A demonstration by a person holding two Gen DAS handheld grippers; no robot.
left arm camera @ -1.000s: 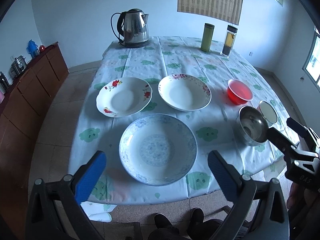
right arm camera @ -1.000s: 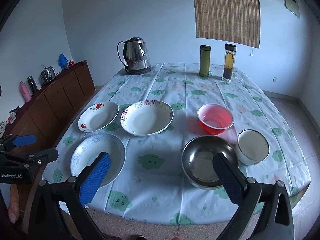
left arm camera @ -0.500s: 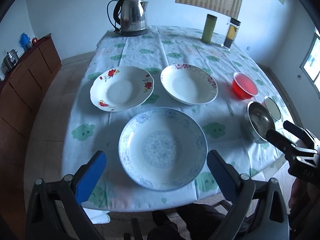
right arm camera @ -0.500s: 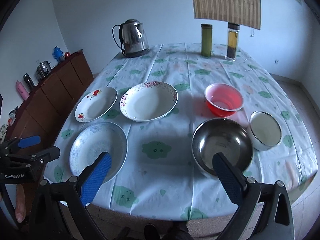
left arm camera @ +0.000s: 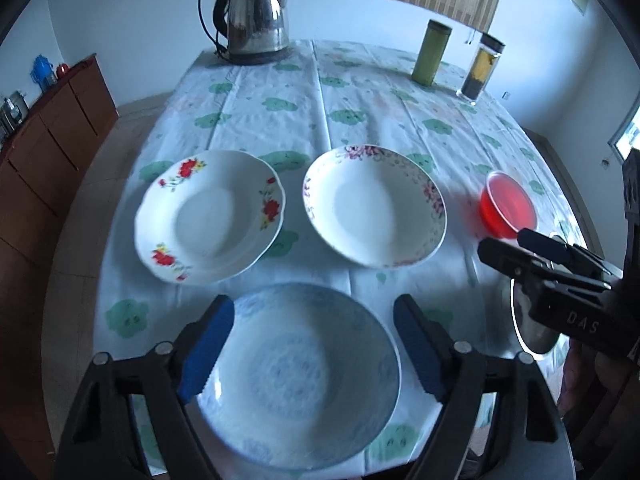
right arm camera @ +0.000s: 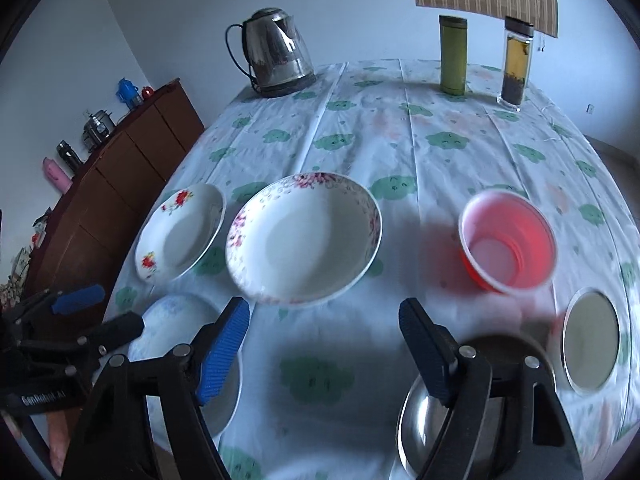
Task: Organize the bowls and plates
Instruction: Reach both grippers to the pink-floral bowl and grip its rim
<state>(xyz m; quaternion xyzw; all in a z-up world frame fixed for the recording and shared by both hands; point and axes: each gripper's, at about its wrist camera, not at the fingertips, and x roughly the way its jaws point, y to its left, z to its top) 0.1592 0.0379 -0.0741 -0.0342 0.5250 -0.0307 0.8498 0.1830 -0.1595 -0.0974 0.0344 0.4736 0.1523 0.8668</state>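
Left gripper [left arm camera: 308,354]: poised low over the blue-patterned plate [left arm camera: 304,376] at the tabletop's near edge, its blue fingers [left arm camera: 206,350] narrowing with the plate's rim between them but not yet pressing; likely lining up for a first lift.
Right gripper [right arm camera: 322,354]: fingers also drawing in, grasping nothing; one hangs over the steel bowl [right arm camera: 448,420], the other over bare cloth, apparently set to pinch the bowl's wall.
Near right: a white enamel bowl [right arm camera: 591,340] sits just beside the steel one.
Middle row: red-flowered plate [left arm camera: 210,214] and pink-rimmed plate [left arm camera: 374,204] lie side by side, plates grouped left; the red plastic bowl [right arm camera: 508,246] sits right, with the bowls.
Tabletop [left arm camera: 280,120]: flowered cloth, its middle left free, room for stacking.
Far end: kettle [left arm camera: 252,20], green flask [left arm camera: 432,52] and tea bottle [left arm camera: 480,68] stand well apart from the crockery.
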